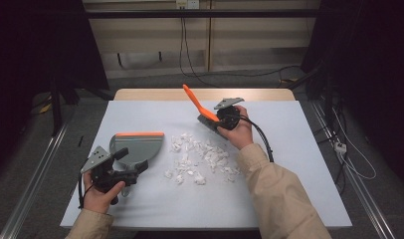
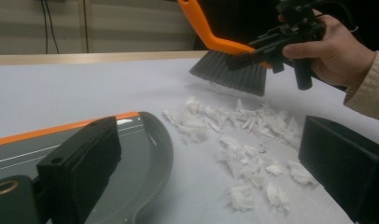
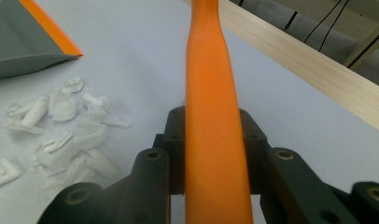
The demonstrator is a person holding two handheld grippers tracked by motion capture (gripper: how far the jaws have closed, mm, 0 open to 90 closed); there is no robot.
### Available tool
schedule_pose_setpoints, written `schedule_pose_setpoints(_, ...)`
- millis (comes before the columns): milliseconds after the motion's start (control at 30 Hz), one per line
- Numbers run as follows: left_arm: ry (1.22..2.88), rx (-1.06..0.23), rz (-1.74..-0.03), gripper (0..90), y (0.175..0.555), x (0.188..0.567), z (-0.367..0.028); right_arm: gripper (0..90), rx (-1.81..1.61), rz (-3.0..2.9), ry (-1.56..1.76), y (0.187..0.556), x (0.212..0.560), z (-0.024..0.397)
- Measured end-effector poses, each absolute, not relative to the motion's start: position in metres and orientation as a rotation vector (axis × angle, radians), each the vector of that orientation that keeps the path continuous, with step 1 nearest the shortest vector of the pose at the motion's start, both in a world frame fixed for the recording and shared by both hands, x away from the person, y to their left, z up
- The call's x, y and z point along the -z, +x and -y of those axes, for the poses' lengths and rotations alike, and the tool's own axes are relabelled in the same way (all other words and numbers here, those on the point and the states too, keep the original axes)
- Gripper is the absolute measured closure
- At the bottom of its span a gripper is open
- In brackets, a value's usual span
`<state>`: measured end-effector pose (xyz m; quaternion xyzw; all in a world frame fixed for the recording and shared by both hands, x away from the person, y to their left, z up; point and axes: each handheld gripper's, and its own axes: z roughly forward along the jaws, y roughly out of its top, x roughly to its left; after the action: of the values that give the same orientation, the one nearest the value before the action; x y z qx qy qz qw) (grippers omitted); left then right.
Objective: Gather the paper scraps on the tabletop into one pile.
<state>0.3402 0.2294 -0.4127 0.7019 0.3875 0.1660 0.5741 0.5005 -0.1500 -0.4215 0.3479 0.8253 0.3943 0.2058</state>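
showing brush (image 2: 229, 70) bristles, left gripper view

1 dustpan (image 1: 138, 146), 1 brush (image 1: 202, 107), many paper scraps (image 1: 202, 158)

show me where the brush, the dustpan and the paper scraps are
brush (image 2: 232, 70), left gripper view, on its grey bristles
dustpan (image 1: 136, 146), high view, on its grey tray
paper scraps (image 1: 200, 158), high view, on the middle of the pile
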Motion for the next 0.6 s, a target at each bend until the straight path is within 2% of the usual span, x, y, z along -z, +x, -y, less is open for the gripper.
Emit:
schedule_pose_setpoints(300,1.638,-0.392,-0.919,5.4,0.340,0.413,-0.232,71.6,-1.078,-2.356,0.899,0.505,0.435,0.136)
schedule_pose_setpoints(600,1.653,-0.398,-0.915,5.4,0.341,0.414,-0.231,71.5,-1.061,-2.455,0.770,0.490,0.432,0.133)
